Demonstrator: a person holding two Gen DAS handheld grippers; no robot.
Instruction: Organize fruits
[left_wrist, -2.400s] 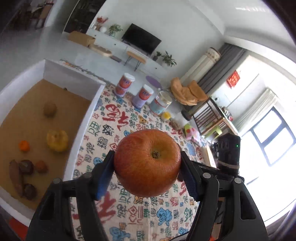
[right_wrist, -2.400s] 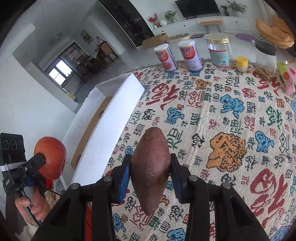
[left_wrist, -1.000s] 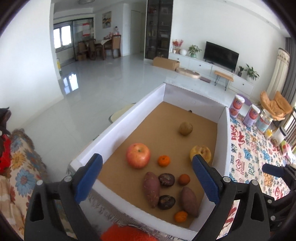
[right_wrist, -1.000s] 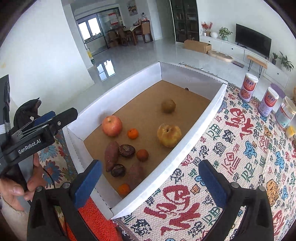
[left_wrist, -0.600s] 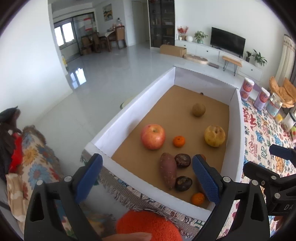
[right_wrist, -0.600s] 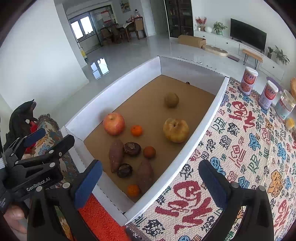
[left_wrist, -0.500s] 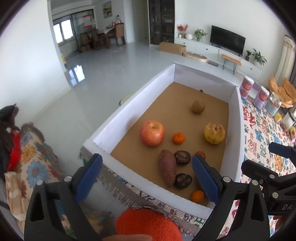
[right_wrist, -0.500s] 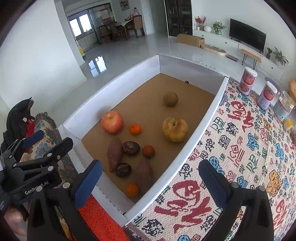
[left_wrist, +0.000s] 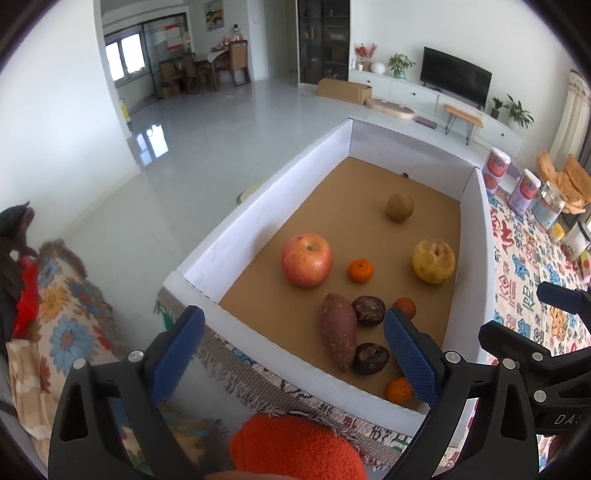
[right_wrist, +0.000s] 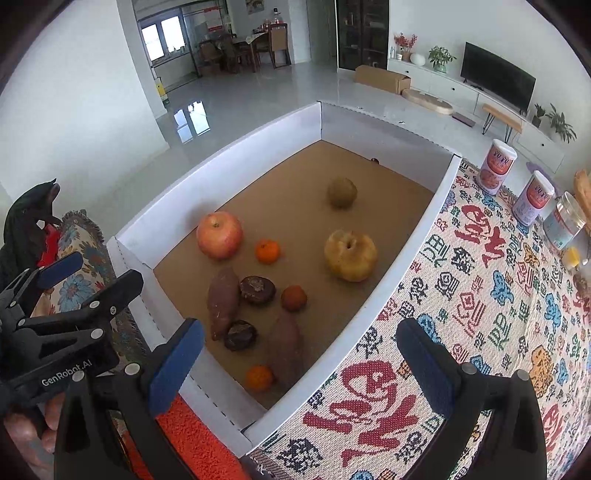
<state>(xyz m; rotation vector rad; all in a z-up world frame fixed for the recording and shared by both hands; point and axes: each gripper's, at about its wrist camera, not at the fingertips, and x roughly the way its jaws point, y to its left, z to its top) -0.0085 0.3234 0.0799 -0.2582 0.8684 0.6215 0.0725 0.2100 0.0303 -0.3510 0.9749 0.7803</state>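
Both the left gripper (left_wrist: 291, 347) and right gripper (right_wrist: 301, 354) hang spread and empty above the near end of the white box (right_wrist: 221, 162); the red apple (left_wrist: 306, 259) and sweet potato (left_wrist: 338, 329) lie inside it.

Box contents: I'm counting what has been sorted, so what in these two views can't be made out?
- Second sweet potato: in the left wrist view the left tool's right finger hides it.
- Small dark speck by the box's far wall: too small to identify in either view.
- Box's near right corner: left wrist view, covered by the same finger.
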